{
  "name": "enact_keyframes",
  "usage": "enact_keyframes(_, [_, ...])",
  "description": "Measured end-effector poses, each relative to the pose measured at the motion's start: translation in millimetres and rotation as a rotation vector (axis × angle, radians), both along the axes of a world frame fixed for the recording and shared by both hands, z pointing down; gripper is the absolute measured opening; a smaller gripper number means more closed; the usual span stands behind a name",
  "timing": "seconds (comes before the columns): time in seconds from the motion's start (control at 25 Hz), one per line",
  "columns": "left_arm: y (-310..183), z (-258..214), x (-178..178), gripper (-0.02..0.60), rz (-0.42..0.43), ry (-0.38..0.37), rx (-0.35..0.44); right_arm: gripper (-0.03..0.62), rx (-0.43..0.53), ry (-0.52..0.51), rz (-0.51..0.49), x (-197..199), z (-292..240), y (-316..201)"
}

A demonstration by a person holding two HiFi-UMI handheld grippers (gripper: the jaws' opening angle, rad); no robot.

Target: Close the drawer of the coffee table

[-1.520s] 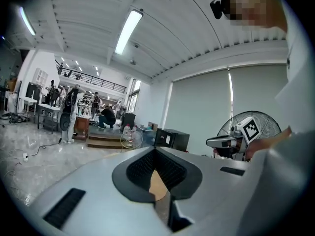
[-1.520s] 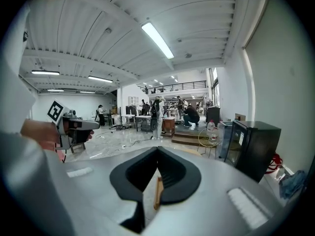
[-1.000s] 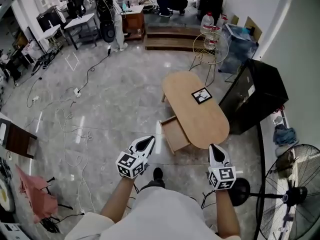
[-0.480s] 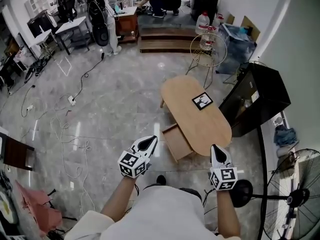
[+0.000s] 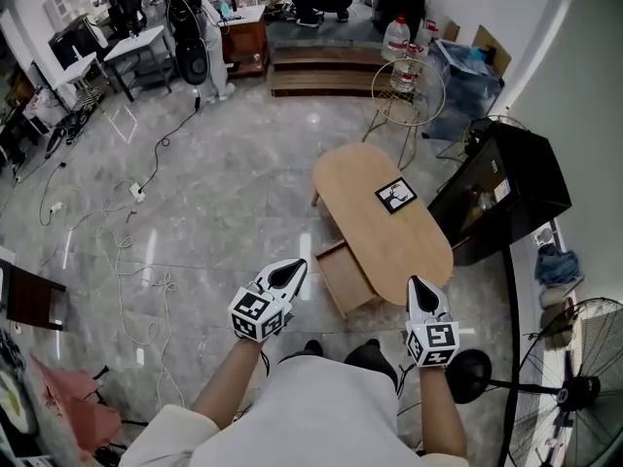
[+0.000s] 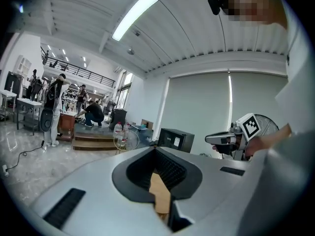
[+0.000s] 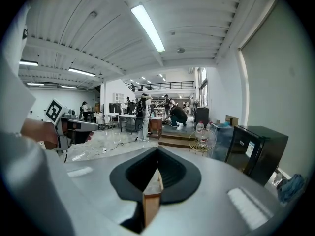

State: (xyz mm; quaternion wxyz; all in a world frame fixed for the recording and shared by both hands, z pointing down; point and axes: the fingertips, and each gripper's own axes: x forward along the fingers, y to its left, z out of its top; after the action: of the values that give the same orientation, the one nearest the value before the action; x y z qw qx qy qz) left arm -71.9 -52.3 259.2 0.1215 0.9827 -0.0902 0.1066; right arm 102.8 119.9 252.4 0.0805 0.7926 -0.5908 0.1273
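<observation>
The oval wooden coffee table (image 5: 365, 178) stands ahead of me with a black-and-white marker card (image 5: 394, 196) on its top. Its drawer (image 5: 343, 276) is pulled out on the near left side. My left gripper (image 5: 289, 274) is held out left of the drawer, apart from it, jaws shut on nothing. My right gripper (image 5: 421, 291) hovers at the table's near end, also shut and empty. In the left gripper view my left gripper (image 6: 157, 154) shows wood through the slit, with the right gripper (image 6: 221, 139) off to the side. The right gripper view shows my right gripper (image 7: 157, 154) and the left gripper (image 7: 78, 125).
A black cabinet (image 5: 501, 197) stands right of the table, and a floor fan (image 5: 574, 387) at the near right. A wire-frame stool (image 5: 409, 90) and wooden steps (image 5: 331, 66) lie beyond. Cables (image 5: 127, 251) trail over the marble floor to the left. People work at the back.
I have stepped a little closer to the table, carrying both grippers forward with me. The drawer stands out as far as before, and both pairs of jaws stay shut.
</observation>
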Motion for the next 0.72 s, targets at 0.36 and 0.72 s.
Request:
enact_keyframes(0.36, [-0.4,18.5,36.0,0.006,-0.093,-0.041,-0.026,0.011,-0.054,0.007,-0.159,30.6,19.3,-29.5])
enact_keyframes(0.72, [4.2,53.6,73.2,0.006,-0.196,-0.089,-0.073,0.011,-0.114,-0.072,-0.288,74.4,61.6,-54.9])
